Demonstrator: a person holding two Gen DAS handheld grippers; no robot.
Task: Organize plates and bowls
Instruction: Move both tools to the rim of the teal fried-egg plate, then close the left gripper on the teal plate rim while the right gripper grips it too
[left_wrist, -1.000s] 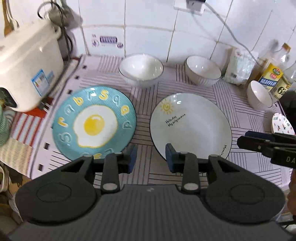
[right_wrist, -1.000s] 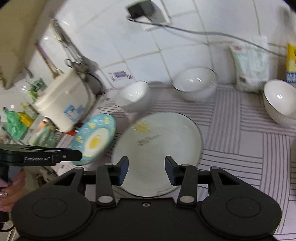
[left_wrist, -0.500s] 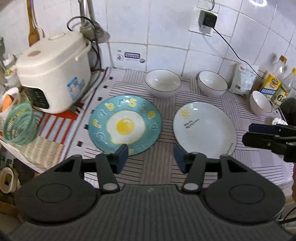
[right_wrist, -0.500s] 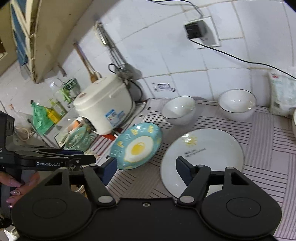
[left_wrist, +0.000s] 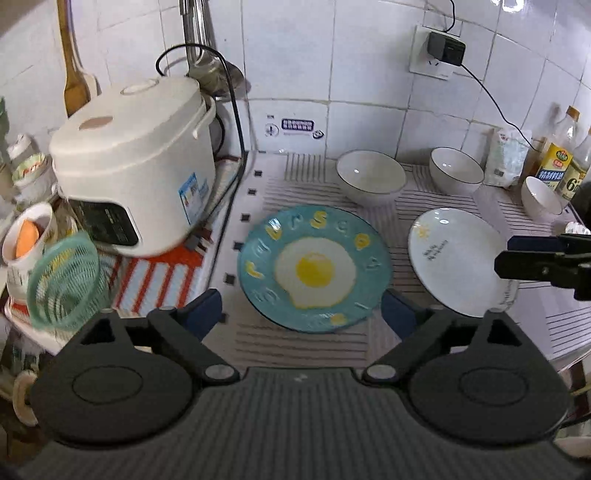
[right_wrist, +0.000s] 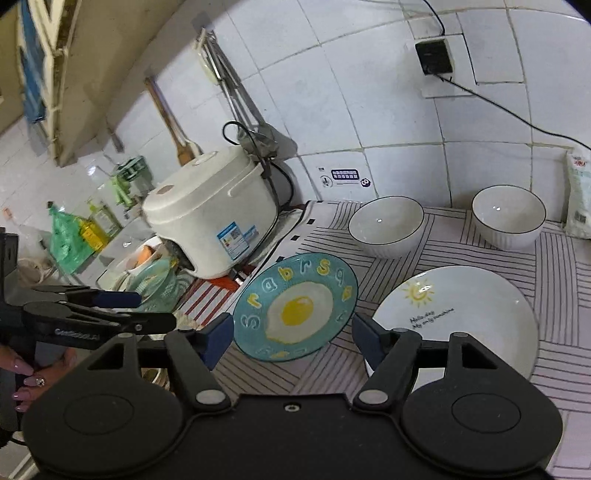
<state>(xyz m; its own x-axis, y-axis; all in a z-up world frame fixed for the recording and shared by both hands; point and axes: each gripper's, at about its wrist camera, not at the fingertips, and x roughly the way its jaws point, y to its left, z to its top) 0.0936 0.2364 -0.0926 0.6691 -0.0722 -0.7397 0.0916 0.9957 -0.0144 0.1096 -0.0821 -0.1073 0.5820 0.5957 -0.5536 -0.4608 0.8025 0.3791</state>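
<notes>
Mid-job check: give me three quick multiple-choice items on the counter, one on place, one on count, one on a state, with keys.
1. The blue egg plate lies where relative to the white plate?
A. stacked on it
B. beside it, toward the rice cooker
C. inside a bowl

2. White bowls in the left wrist view?
A. one
B. three
C. five

3. The left claw is:
A. empty
B. gripping the blue plate
C. gripping a bowl

Key: 1 B, the plates lie apart, side by side. 2 B, bowls at. 3 A, nothing sits between its opening jaws.
</notes>
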